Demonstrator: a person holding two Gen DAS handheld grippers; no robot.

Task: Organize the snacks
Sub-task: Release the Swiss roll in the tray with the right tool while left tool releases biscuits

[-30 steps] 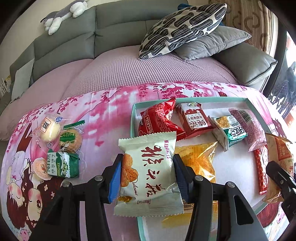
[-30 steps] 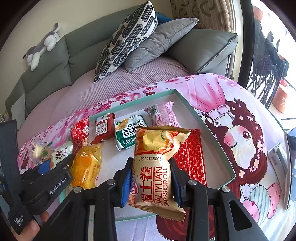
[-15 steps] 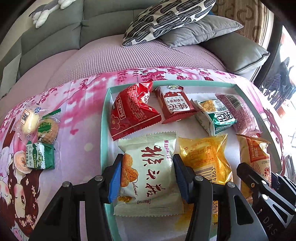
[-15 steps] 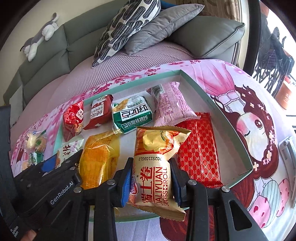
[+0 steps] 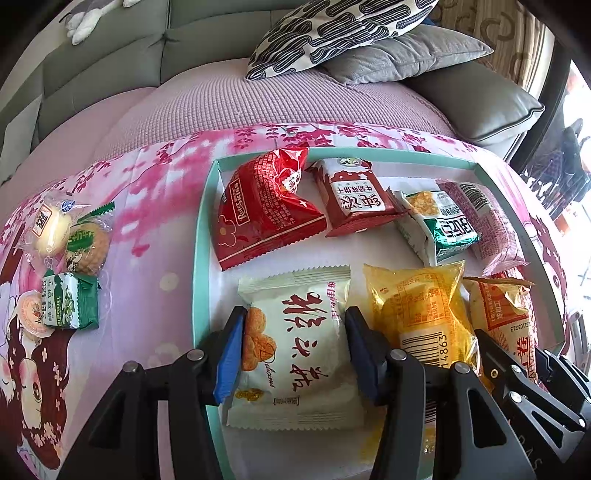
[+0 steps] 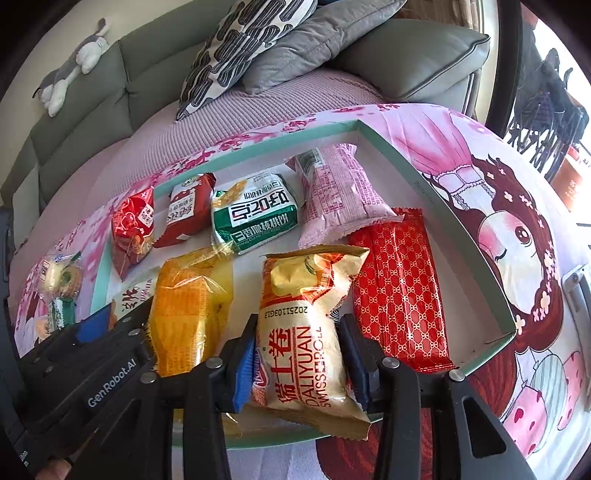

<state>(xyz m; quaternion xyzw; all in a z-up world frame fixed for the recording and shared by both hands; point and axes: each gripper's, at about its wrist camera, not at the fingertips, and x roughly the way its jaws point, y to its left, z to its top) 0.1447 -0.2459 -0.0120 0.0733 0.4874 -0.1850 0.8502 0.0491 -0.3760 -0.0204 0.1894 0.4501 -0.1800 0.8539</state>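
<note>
My left gripper (image 5: 293, 349) is shut on a white snack pack (image 5: 295, 347) with red characters, held low over the front left of the teal-rimmed tray (image 5: 201, 236). My right gripper (image 6: 301, 363) is shut on a gold Swiss roll pack (image 6: 303, 332), held over the tray's front edge (image 6: 480, 339). In the tray lie a red pack (image 5: 262, 210), a dark red pack (image 5: 351, 199), a green and white pack (image 5: 439, 225), a pink pack (image 5: 487, 221), a yellow pack (image 5: 417, 310) and a flat red patterned pack (image 6: 399, 295).
Several small snacks (image 5: 66, 258) lie on the pink printed tablecloth (image 5: 147, 229) left of the tray. A grey sofa with a purple cover (image 5: 258, 99) and cushions (image 5: 343, 29) stands behind the table. The left gripper's body (image 6: 88, 369) shows in the right wrist view.
Both grippers have moved forward and down over the tray with their packs. The left one went from the tray's left rim to inside it.
</note>
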